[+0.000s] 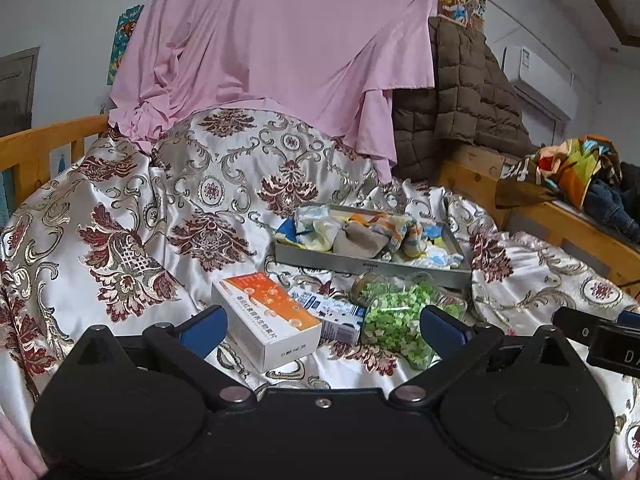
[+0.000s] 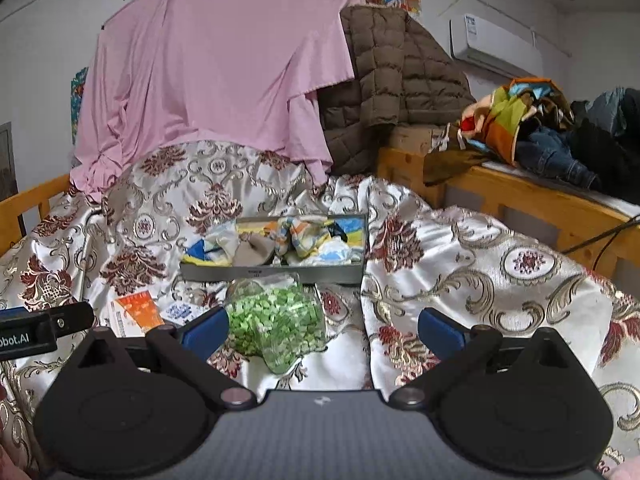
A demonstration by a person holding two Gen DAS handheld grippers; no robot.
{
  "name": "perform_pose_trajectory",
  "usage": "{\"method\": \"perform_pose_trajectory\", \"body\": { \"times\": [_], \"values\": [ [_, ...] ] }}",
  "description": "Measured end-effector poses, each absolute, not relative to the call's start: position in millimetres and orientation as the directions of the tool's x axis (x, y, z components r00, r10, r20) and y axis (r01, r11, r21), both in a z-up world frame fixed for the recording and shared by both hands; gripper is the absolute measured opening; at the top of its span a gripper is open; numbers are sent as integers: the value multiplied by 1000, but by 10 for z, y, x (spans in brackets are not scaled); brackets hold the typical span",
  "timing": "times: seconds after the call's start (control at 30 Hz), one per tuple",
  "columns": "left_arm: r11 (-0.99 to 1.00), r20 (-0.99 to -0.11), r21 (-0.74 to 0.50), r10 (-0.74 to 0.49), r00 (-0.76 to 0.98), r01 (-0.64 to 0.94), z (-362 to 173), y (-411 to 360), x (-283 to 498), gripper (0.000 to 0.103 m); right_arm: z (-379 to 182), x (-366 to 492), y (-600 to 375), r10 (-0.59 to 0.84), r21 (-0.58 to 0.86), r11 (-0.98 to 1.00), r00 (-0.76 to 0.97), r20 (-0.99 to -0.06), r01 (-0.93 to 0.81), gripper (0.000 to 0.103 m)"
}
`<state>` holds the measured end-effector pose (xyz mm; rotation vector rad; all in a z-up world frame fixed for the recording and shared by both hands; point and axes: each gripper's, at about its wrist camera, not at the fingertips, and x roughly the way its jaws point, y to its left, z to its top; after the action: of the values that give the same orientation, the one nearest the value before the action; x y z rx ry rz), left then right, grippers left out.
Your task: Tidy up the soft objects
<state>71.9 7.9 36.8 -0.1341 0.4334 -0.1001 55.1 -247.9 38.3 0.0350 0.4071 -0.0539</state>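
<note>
Both the left gripper [image 1: 323, 326] and right gripper [image 2: 323, 326] are hovering with fingers spread wide, holding nothing. Crumpled cloths [image 1: 372, 232] are lying in the gray tray [image 1: 360, 266] beyond.

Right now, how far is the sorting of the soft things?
Several crumpled cloths already lie in the grey tray. Nothing is in hand: the left gripper and right gripper are both open and empty. What remains is unclear; before the tray lie only two boxes and a jar.

One gray tray [image 1: 372, 266] (cloths inside uncountable), two boxes [image 1: 266, 318], one bag of green pieces [image 1: 394, 320].
</note>
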Motion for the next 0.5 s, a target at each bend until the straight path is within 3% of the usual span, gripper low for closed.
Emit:
{"method": "perform_pose_trajectory", "body": {
  "times": [0.5],
  "values": [
    [989,-445,-132,-113,888,60,324,44,728,102,330,582,-2488,-59,11,997,900,-433,71,103]
  ]
}}
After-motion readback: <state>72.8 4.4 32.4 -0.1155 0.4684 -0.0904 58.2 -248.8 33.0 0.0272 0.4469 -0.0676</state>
